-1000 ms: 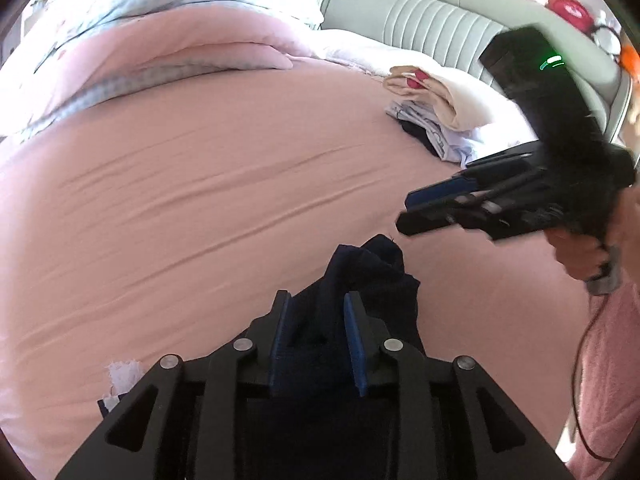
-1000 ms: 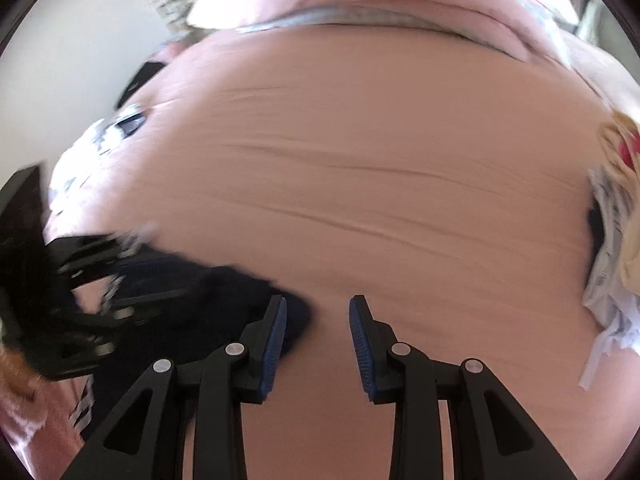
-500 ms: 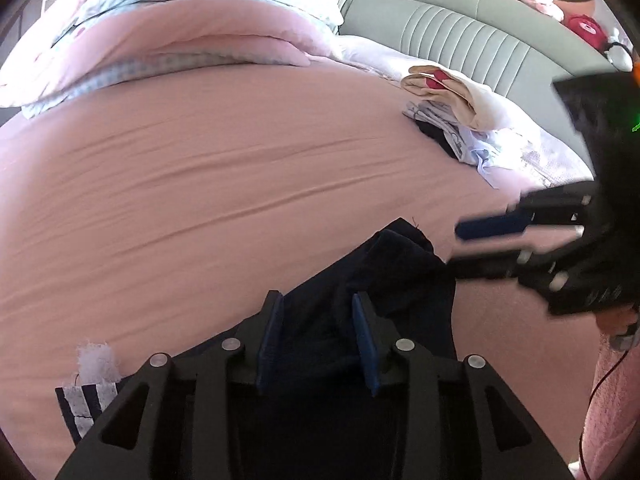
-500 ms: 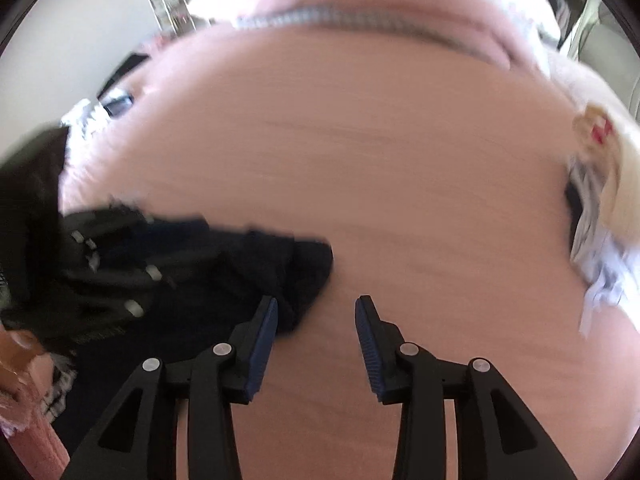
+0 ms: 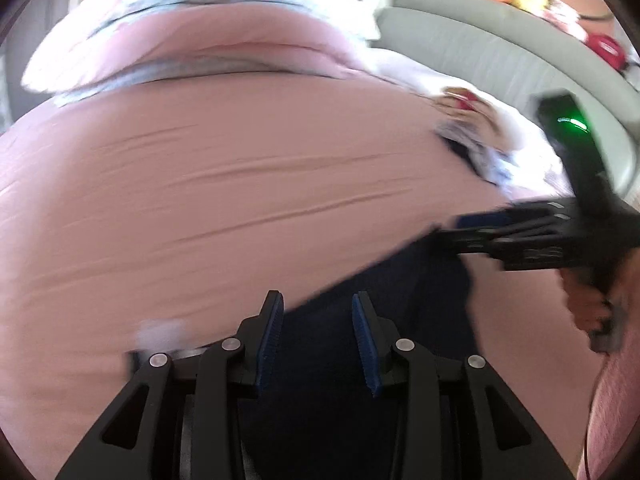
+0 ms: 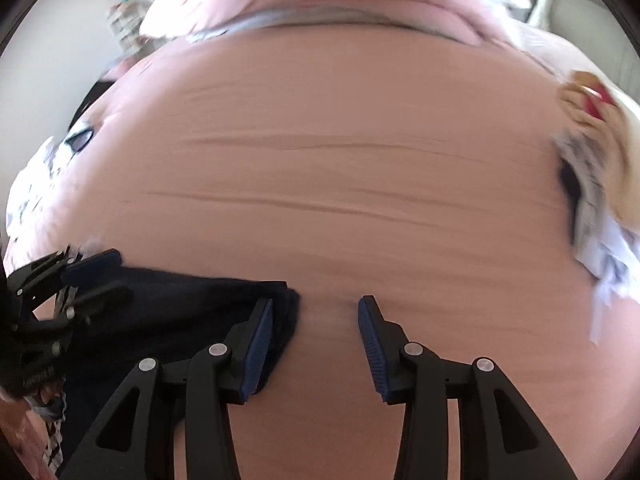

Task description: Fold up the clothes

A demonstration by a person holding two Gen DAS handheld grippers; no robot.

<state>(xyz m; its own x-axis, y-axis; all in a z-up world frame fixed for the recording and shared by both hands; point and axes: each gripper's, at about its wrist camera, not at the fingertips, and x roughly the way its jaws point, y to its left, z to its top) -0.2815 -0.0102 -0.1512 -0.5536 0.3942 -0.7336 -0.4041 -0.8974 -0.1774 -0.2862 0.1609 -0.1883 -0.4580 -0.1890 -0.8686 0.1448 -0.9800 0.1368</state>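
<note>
Both grippers have just been opening — the left gripper parted over the dark navy garment, now spread flatter on the pink bed, the right gripper open at its edge — ready for folding.

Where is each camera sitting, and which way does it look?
Left wrist: on the left gripper, looking down at the navy garment; shows the right gripper and a hand.
Right wrist: on the right gripper, looking down at the pink bed; shows the left gripper.
Shared: garment, bed, clothes pile.
</note>
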